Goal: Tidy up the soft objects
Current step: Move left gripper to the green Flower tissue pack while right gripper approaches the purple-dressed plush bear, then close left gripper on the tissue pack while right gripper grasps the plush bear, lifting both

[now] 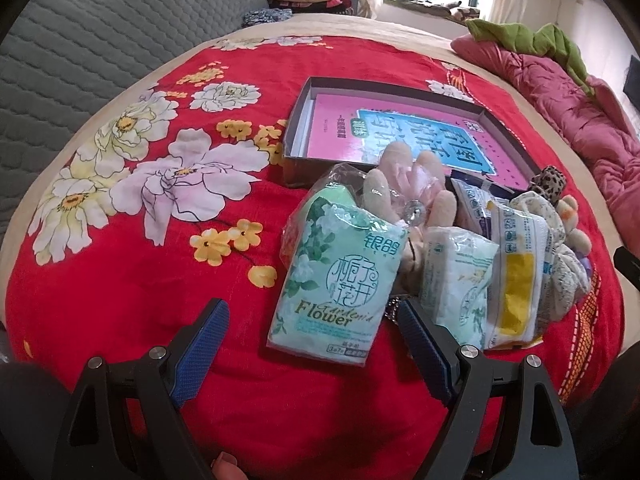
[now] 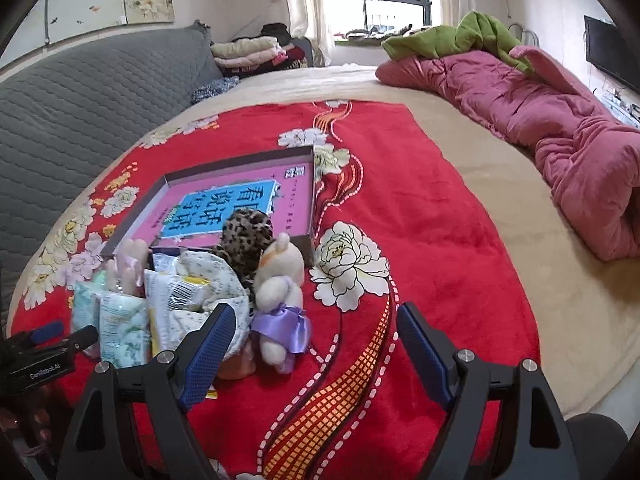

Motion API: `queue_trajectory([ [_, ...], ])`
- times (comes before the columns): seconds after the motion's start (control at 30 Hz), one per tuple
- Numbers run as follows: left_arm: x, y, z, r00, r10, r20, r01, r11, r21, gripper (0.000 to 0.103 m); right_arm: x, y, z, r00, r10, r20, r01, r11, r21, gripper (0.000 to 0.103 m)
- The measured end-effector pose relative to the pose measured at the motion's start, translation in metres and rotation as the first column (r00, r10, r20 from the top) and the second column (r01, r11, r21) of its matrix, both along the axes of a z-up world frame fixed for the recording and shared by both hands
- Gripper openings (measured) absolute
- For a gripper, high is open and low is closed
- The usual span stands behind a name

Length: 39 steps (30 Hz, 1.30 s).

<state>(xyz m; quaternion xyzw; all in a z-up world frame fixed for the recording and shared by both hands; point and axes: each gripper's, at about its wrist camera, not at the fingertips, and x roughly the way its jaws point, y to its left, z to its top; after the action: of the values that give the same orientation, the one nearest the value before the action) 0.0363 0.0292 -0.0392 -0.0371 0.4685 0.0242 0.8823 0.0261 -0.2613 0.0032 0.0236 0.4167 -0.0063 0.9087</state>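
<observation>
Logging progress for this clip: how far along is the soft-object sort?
Barely started, it seems. Done: nothing visibly; the open box holds only a pink sheet. In hand: nothing; the left tool and right tool are both open and empty. Left: the whole pile beside the box, including the Flower tissue pack, other packets, the plush toy and the leopard-print piece.

Red floral blanket (image 2: 440, 240) under box (image 2: 312, 184), packets (image 1: 336, 280)

A home bedroom: a bed (image 2: 460, 208) with quilt (image 2: 560, 128), folded clothes (image 2: 248, 52).
</observation>
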Motion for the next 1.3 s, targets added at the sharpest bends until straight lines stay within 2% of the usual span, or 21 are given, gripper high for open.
queue_trajectory([
  [0.23, 0.008, 0.003, -0.005, 1.0, 0.012, -0.005, -0.012, 1.0, 0.003, 0.087, 0.024, 0.009, -0.018, 0.999, 0.034, -0.037, -0.034, 0.999, -0.009, 0.079],
  [0.53, 0.012, 0.005, -0.009, 1.0, 0.02, -0.005, -0.02, 1.0, -0.004, 0.087, 0.046, 0.015, -0.042, 0.993, 0.053, -0.102, -0.056, 0.998, -0.031, 0.059],
  [0.73, 0.013, 0.001, -0.01, 1.0, 0.017, 0.009, -0.017, 1.0, 0.005, 0.087, 0.054, 0.019, -0.048, 0.99, 0.098, -0.106, -0.099, 0.995, -0.003, 0.041],
  [0.8, 0.014, 0.001, -0.01, 1.0, 0.018, 0.009, -0.018, 1.0, 0.01, 0.086, 0.055, 0.021, -0.049, 0.987, 0.117, -0.106, -0.116, 0.993, 0.013, 0.031],
  [1.0, 0.016, 0.003, -0.01, 1.0, 0.009, -0.001, -0.009, 0.999, -0.03, 0.069, 0.055, 0.017, -0.043, 0.99, 0.109, -0.087, -0.105, 0.993, 0.052, 0.03],
  [1.03, 0.016, 0.003, -0.01, 1.0, 0.008, -0.001, -0.008, 0.999, -0.033, 0.064, 0.055, 0.014, -0.042, 0.991, 0.104, -0.082, -0.099, 0.993, 0.064, 0.03],
  [1.07, 0.016, 0.004, -0.009, 1.0, 0.0, 0.001, 0.0, 0.999, -0.047, 0.052, 0.055, 0.012, -0.041, 0.992, 0.1, -0.082, -0.094, 0.993, 0.07, 0.03],
  [1.3, 0.01, 0.009, 0.004, 0.999, -0.002, 0.037, 0.006, 0.996, -0.086, 0.051, 0.05, 0.003, -0.021, 0.998, 0.069, -0.01, -0.068, 0.994, 0.088, 0.03],
])
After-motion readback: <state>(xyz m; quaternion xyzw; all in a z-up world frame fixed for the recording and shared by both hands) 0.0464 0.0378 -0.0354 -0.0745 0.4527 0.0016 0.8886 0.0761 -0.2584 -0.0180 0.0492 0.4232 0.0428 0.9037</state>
